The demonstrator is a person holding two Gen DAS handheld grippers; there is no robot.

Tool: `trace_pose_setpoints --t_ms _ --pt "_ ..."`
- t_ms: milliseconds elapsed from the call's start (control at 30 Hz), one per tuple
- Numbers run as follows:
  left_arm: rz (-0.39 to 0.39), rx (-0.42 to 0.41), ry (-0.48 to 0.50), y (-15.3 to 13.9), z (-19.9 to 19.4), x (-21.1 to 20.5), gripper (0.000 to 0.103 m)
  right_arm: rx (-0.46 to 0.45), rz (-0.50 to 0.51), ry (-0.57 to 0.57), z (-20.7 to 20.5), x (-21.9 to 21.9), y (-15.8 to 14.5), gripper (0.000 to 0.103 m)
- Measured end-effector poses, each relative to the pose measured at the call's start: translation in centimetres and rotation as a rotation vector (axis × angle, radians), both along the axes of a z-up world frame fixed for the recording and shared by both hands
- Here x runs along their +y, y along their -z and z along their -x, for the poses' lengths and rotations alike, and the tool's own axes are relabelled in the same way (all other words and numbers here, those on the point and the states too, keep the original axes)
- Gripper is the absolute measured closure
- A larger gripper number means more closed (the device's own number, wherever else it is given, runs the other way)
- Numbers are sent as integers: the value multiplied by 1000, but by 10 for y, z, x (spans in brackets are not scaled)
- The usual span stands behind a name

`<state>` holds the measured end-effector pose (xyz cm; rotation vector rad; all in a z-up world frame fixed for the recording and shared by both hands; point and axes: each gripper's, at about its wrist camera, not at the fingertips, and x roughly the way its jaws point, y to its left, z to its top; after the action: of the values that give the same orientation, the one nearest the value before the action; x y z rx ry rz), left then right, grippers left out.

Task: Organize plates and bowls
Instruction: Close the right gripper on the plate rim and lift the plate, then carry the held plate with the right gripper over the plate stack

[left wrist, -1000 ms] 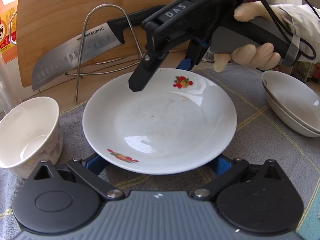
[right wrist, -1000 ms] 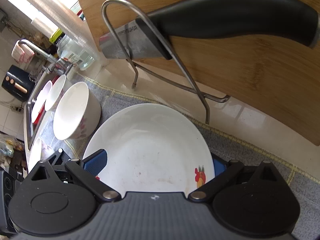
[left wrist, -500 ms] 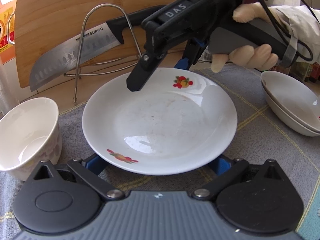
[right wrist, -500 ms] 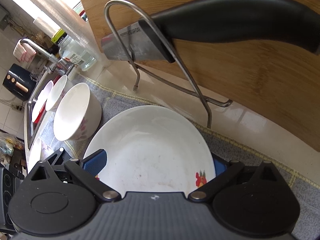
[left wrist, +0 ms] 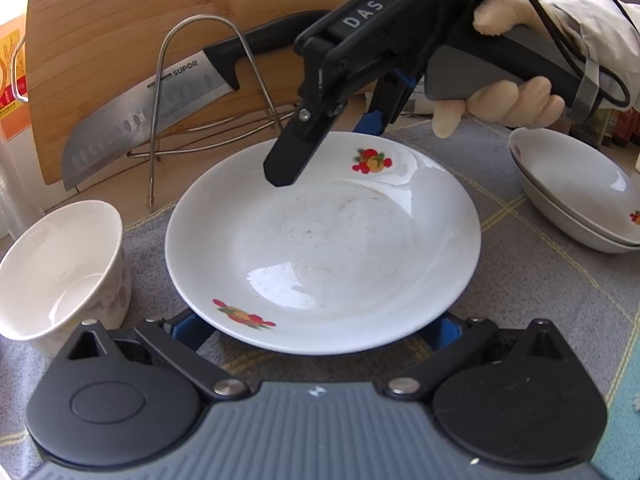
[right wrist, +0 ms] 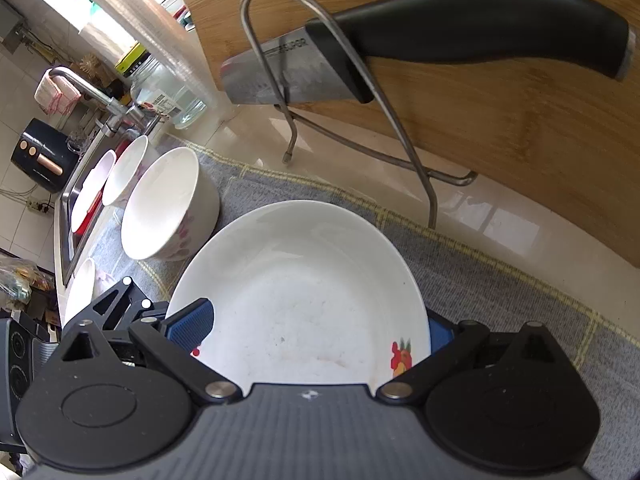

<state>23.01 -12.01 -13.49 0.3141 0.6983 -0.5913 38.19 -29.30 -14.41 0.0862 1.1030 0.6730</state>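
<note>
The plate [left wrist: 320,248] lies flat on the mat [left wrist: 520,280], between the cup [left wrist: 60,264] and stacked bowls [left wrist: 576,192]. Both grippers, left [left wrist: 320,330] and right [left wrist: 324,144], straddle its rim with jaws wide, holding nothing, seemingly to lift it. Only the right view shows more bowls [right wrist: 124,176] beyond the cup
</note>
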Motion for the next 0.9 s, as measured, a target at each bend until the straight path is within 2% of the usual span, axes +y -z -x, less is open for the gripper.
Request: trace_pose_setpoints --t_ms 500,900 --pt "-5 -3 12 -18 21 1 1 -17 1 6 27 -1 -12 0" --pt "-16 -18 52 -41 49 -2 1 -53 -3 37 71 -8 -29 0"
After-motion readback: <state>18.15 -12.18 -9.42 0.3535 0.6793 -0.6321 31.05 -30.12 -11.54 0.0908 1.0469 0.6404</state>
